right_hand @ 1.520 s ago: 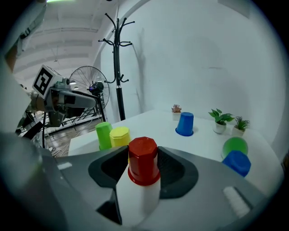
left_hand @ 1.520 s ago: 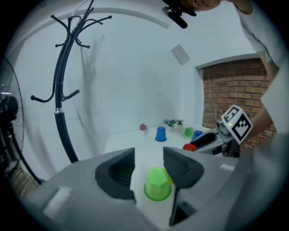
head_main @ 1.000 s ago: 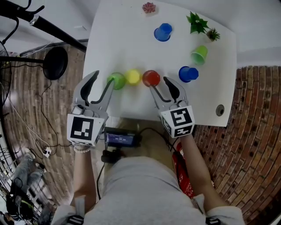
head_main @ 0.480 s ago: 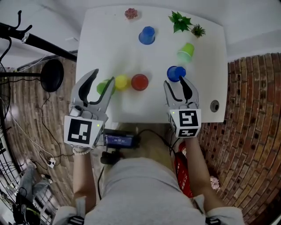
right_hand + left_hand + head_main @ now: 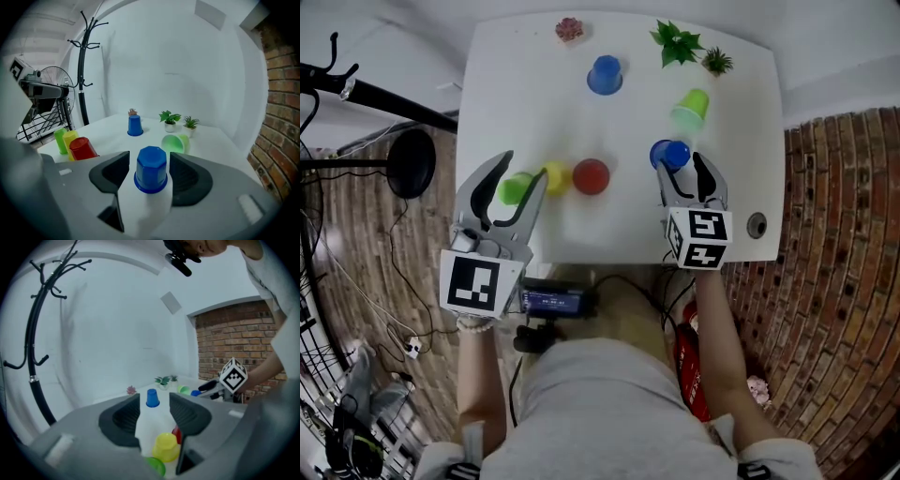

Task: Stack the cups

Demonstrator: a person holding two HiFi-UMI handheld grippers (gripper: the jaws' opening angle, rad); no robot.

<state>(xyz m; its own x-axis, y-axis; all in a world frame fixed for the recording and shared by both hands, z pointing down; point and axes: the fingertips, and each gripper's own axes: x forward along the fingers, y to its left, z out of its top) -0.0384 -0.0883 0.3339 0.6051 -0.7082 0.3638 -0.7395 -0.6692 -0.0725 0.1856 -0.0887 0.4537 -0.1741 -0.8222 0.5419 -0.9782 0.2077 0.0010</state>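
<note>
While six cups share the white table (image 5: pixel 525 103), only two stand between jaws.
Table: bare across its middle and its near right corner; brick wall (image 5: pixel 844 234) just past the right edge, coat stand (image 5: pixel 83 93) off the left.
Left gripper (image 5: pixel 523 165): jaws parted and unclamped, straddling the green cup (image 5: pixel 514 187) near the left edge; the yellow cup (image 5: pixel 555 175) stands just beside the right jaw's tip.
Right gripper (image 5: pixel 682 169): jaws have just been opening and flank the upside-down blue cup (image 5: pixel 669 153), with the pads clear of it.
Cups, six: two blue, two green, one yellow, one red cup (image 5: pixel 591 175); the second blue cup (image 5: pixel 605 75) stands on the far side, and the light green cup (image 5: pixel 691 108) lies on its side.
Plants, three: two leafy pots (image 5: pixel 677 42) and one pink succulent (image 5: pixel 569 29), along the far edge.
</note>
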